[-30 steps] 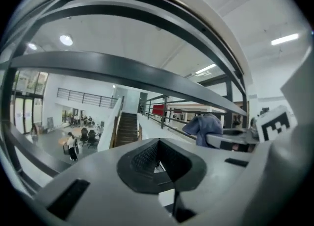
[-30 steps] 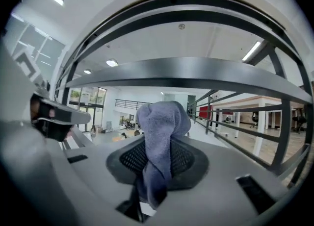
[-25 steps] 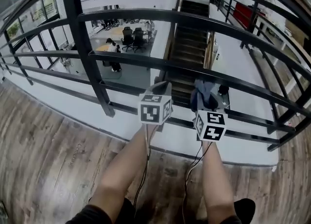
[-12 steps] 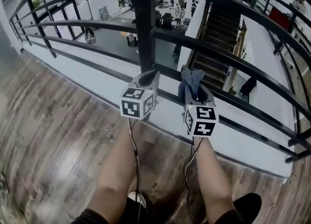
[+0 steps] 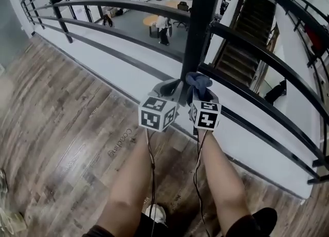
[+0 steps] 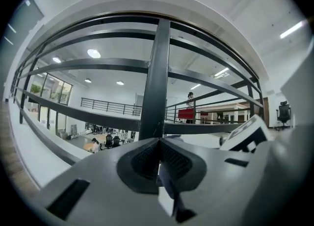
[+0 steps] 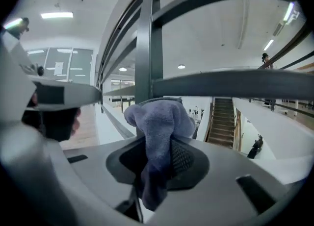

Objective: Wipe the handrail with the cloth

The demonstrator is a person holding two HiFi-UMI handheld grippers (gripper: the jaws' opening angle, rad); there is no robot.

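— Where is the blue-grey microfibre cloth (image 7: 156, 122) sitting?
— The right gripper (image 7: 159, 159) is clamping it, bunched just short of the black metal handrail (image 7: 235, 84), whose bar is running left to right beyond it.
— And the left gripper (image 6: 158, 159)?
— Its jaws are pressing together on nothing, facing the dark upright post (image 6: 157, 78).

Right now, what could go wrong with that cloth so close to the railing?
1. The cloth is only pinched in the right hand-held gripper, with a loose bunch above its jaws. If it slips out, it might drop between the rails to the floor below, where people stand.
2. The left hand-held gripper, jaws shut and empty, sits right beside the right one at the black post. They might knock each other or the post.
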